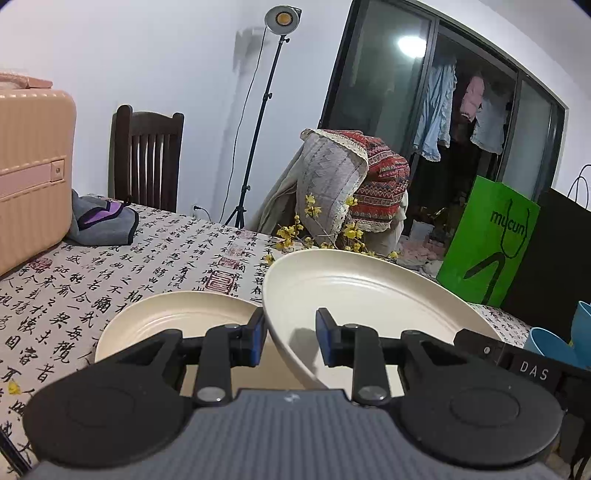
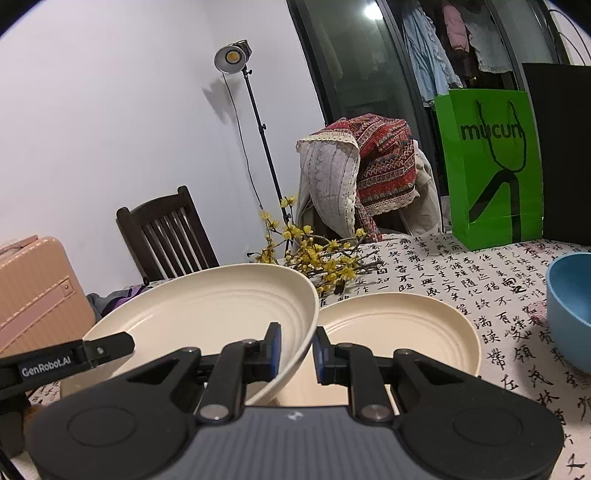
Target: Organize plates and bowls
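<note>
Two hand-held grippers share one cream plate (image 1: 369,291) above a table (image 1: 110,273) draped in a calligraphy-print cloth. The left gripper (image 1: 291,338) has its jaws drawn in to a narrow gap on the plate's near-left rim, one blue pad inside the dish and the other outside under the edge. The right gripper (image 2: 296,349) pinches the opposite rim with its jaws almost fully closed, the rim passing between its two blue pads. The plate hangs tilted between the two tools, clear of the cloth.

A second cream plate (image 2: 399,325) of the same ribbed pattern lies flat on the table, partly under the raised one (its far rim shows in both wrist views). A blue bowl (image 2: 569,299) stands on the cloth to the right of the flat plate, apart from it. Behind the plates lies a spray of yellow blossom branches (image 2: 321,254). A green paper bag (image 2: 487,166) stands at the table's far right, a pink suitcase (image 1: 33,173) at its far left with a grey pouch (image 1: 103,221) beside it. A dark wooden chair (image 1: 147,155) and a studio lamp on a stand (image 1: 282,18) fill the background.
</note>
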Tool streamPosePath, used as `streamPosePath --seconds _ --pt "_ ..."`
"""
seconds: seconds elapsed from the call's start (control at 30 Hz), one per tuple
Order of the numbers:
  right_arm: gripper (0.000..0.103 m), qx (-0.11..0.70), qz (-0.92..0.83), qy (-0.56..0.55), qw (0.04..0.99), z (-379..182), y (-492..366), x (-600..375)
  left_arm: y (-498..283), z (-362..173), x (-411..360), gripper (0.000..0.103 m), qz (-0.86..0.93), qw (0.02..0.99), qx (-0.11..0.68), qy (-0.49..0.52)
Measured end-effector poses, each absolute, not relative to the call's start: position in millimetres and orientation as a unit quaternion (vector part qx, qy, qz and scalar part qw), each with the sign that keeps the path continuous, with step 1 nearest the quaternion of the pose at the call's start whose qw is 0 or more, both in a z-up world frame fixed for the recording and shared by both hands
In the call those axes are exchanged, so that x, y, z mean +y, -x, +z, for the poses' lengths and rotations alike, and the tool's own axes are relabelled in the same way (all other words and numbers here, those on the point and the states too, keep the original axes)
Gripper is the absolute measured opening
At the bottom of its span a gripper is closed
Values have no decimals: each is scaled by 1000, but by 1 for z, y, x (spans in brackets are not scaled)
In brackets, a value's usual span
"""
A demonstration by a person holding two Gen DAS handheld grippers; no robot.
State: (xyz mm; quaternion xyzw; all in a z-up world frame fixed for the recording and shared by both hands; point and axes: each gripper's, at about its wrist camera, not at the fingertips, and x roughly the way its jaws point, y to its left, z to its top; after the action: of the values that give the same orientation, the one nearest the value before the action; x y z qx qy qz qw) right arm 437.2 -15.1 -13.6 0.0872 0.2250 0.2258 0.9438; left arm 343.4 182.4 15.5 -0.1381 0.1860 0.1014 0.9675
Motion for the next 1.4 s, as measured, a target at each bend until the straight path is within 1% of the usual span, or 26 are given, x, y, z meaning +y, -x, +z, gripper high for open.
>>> streamPosePath --seconds 1.4 --pt "18 204 213 -99 950 11 -339 -62 -248 42 139 29 78 974 165 131"
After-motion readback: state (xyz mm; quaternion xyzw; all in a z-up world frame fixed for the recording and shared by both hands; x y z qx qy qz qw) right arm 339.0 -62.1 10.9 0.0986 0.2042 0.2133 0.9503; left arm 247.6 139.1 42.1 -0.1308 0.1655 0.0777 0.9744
